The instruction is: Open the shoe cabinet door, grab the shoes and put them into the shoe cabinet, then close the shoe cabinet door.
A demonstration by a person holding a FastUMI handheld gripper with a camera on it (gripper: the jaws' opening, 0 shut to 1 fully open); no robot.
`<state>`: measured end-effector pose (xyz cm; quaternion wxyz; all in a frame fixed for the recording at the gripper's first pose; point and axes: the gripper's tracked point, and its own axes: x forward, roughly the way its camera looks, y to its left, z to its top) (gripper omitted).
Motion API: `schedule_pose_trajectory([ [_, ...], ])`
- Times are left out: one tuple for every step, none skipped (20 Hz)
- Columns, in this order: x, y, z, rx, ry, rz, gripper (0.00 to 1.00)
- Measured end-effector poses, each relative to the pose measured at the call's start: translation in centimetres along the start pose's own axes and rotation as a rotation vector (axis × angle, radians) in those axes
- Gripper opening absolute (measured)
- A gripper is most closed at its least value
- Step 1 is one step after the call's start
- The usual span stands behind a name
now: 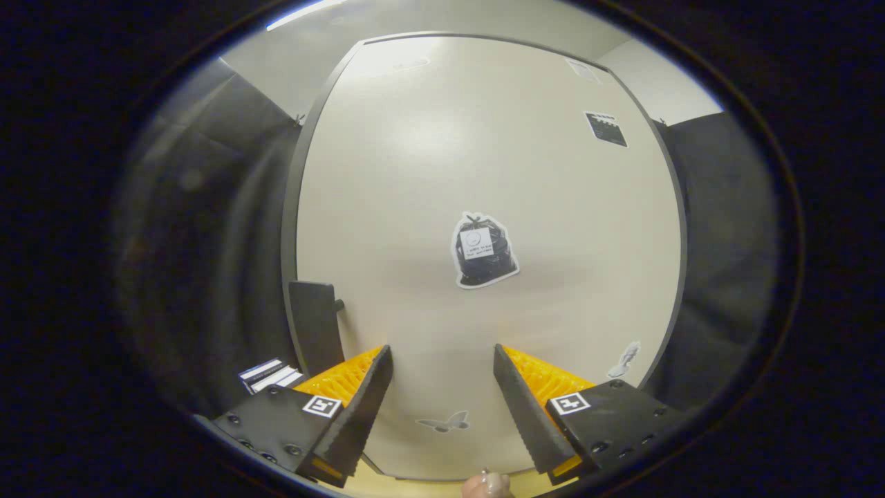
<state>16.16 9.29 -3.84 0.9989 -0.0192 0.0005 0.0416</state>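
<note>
The gripper (442, 387) is spread wide, holding nothing, facing the shoe cabinet door (484, 173). That door looks closed flat, its dark handle (316, 325) at the left edge just beyond the left finger. Everything seems left to do.

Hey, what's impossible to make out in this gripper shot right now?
- Inside of the cabinet: hidden behind the shut cream cabinet door.
- Shoes: nothing here tells where they are.
- Black handle plate at the door's edge: partly covered by one of the fingers.
- Gripper: fingers open, holding nothing.
- Fingertip: cut off below.
</note>
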Motion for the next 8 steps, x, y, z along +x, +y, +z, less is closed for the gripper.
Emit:
schedule_pose_trajectory([
  [0.09,0.00,-0.16,-0.001,0.001,0.002,0.93],
  [0.09,-0.16,-0.09,-0.003,-0.003,0.002,0.93],
  [0.01,-0.16,-0.10,-0.002,-0.002,0.003,0.93],
  [0.05,-0.05,-0.10,-0.002,-0.001,0.004,0.93],
  [0.13,-0.05,-0.05,-0.005,-0.004,0.004,0.93],
  [0.15,-0.10,-0.05,-0.004,-0.005,0.004,0.93],
  [0.09,-0.06,-0.09,-0.002,-0.004,0.004,0.93],
  [0.14,-0.06,-0.08,-0.001,-0.003,0.004,0.93],
])
